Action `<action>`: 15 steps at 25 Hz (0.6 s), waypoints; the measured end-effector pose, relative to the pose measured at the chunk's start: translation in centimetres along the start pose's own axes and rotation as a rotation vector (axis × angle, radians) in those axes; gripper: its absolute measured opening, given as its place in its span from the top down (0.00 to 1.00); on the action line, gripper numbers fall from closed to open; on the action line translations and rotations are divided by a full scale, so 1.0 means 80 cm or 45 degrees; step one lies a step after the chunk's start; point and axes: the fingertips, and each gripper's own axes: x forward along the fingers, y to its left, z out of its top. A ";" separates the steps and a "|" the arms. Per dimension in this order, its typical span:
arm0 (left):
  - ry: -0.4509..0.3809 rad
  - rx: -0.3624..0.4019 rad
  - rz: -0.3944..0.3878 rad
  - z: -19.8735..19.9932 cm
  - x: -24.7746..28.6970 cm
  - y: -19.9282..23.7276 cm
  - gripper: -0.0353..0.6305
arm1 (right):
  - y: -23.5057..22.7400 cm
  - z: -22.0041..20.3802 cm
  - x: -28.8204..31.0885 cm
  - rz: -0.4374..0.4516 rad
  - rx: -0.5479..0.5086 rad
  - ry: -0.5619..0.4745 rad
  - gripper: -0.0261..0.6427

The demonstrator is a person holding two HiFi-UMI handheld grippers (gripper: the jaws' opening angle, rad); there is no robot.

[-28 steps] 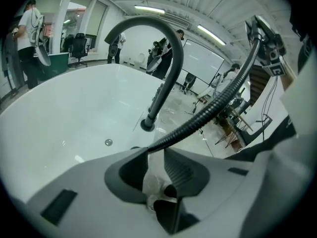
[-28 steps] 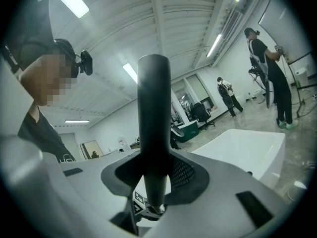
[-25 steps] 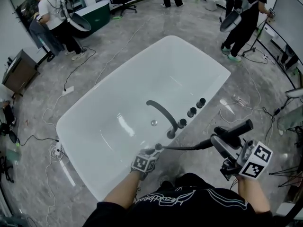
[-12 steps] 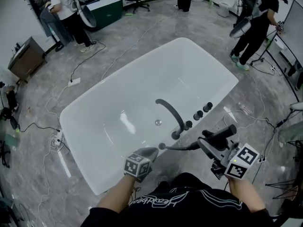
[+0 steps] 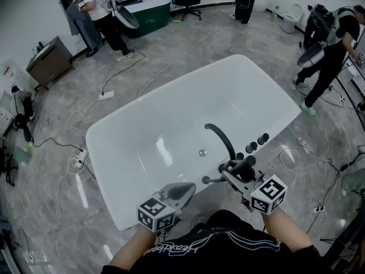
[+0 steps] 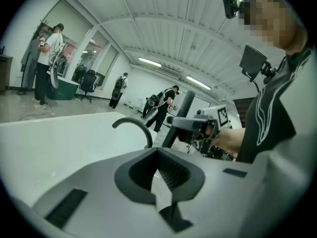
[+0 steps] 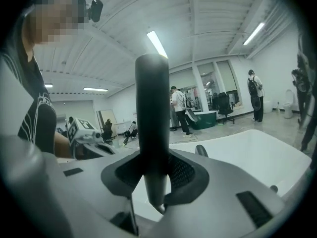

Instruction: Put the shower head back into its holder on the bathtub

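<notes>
The right gripper (image 7: 153, 180) has its jaws clamped on the black, matte, cylindrical shower head (image 7: 152, 128). In that gripper's own view the shower head stands straight up between the ribbed dark pads, with its rounded lower end poking out beneath. Seen from above, the shower head hangs over the near rim of the white, glossy bathtub (image 5: 131, 153), close by the row of fittings. A short length of dark hose (image 5: 209, 180) juts from it toward the left gripper (image 6: 163, 175). That one is just beside it, its jaws having just closed tight with nothing between them.

Right beyond the shower head arches the black curved spout (image 5: 221, 138), and round black knobs (image 5: 256, 144) line the rim next to it. Which fitting is the holder I cannot tell. A small metal drain (image 5: 202, 152) shines on the tub's smooth bottom.

Around the tub spreads a grey marbled floor (image 5: 57, 210), strewn with thin black cables (image 5: 57, 144) and a white power strip (image 5: 106, 95). Other people (image 5: 105, 10) stand well apart at the room's edges.
</notes>
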 end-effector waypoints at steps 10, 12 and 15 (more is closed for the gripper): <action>-0.093 0.083 0.024 0.028 -0.063 -0.020 0.94 | 0.000 -0.084 0.082 0.036 -0.073 0.160 0.77; -0.099 0.076 0.041 0.027 -0.072 -0.021 0.94 | -0.006 -0.106 0.097 0.037 -0.068 0.192 0.77; -0.096 0.078 0.064 0.022 -0.085 -0.021 0.94 | -0.015 -0.132 0.118 0.032 -0.040 0.223 0.77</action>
